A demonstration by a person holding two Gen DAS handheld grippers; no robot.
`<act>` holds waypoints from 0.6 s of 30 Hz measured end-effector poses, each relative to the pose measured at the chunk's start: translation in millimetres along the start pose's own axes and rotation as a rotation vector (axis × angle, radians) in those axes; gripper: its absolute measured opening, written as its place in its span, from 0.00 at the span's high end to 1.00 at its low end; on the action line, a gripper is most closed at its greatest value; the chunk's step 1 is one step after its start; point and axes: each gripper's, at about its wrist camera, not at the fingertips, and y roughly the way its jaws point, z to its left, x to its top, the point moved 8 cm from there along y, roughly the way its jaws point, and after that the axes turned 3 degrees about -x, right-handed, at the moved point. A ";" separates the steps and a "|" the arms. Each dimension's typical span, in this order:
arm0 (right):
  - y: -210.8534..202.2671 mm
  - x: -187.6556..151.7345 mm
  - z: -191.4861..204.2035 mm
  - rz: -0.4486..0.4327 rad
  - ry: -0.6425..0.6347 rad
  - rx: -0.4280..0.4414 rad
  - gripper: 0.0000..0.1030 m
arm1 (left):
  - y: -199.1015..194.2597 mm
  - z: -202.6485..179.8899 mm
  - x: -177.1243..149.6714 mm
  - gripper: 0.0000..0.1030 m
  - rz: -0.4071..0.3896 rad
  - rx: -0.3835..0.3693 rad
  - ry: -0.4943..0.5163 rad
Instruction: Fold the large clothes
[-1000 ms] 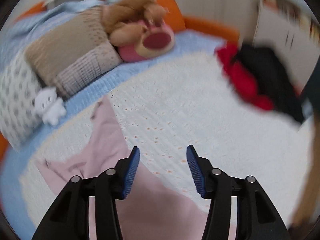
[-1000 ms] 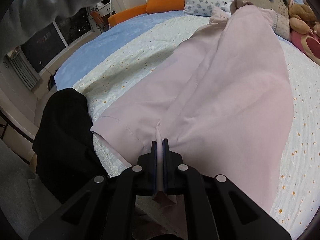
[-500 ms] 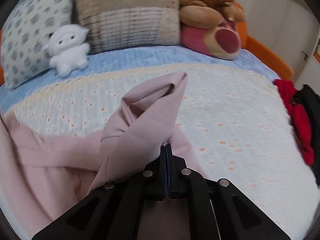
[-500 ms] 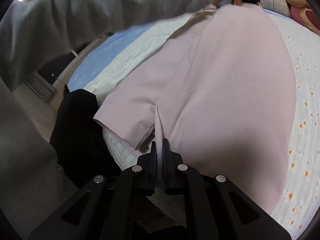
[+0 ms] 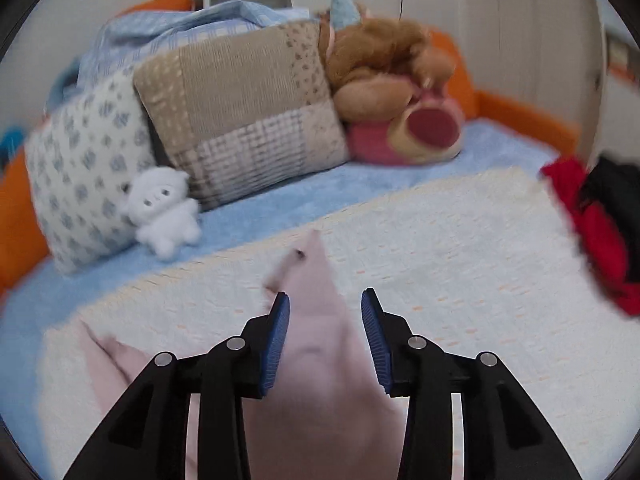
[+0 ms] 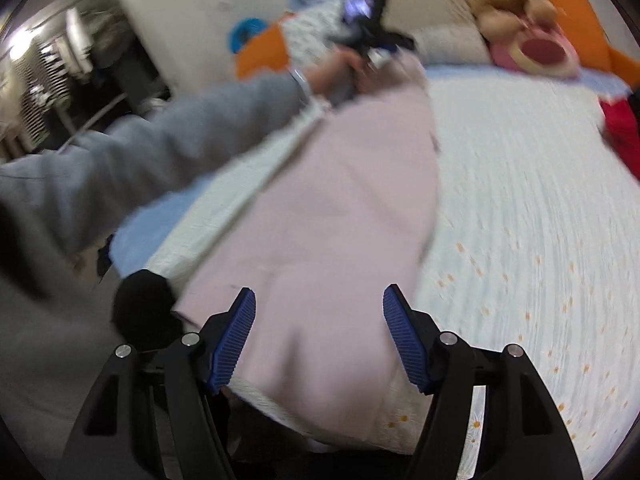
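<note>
A pale pink garment (image 5: pixel 320 360) lies on the white dotted bedspread (image 5: pixel 460 248). In the left wrist view its far tip points toward the pillows. My left gripper (image 5: pixel 325 336) is open and empty just above the garment. In the right wrist view the garment (image 6: pixel 328 220) lies as a long folded strip from the near bed edge to the far end. My right gripper (image 6: pixel 319 338) is open and empty over its near end. The left gripper (image 6: pixel 372 46) shows at the garment's far end, held by a grey-sleeved arm (image 6: pixel 168 148).
Pillows (image 5: pixel 240 112), a white plush toy (image 5: pixel 164 212) and a brown and pink plush bear (image 5: pixel 396 108) line the head of the bed. A red and black pile of clothes (image 5: pixel 596 224) lies at the right edge. The orange bed frame (image 5: pixel 524 112) borders the mattress.
Both grippers were shut on the pink garment half a second ago and have opened and let it go. The garment now lies flat on the bedspread.
</note>
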 end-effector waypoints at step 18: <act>61.6 -42.1 19.5 0.189 -0.110 -0.066 0.75 | 70.2 -31.5 -10.1 0.62 0.308 -0.119 -0.055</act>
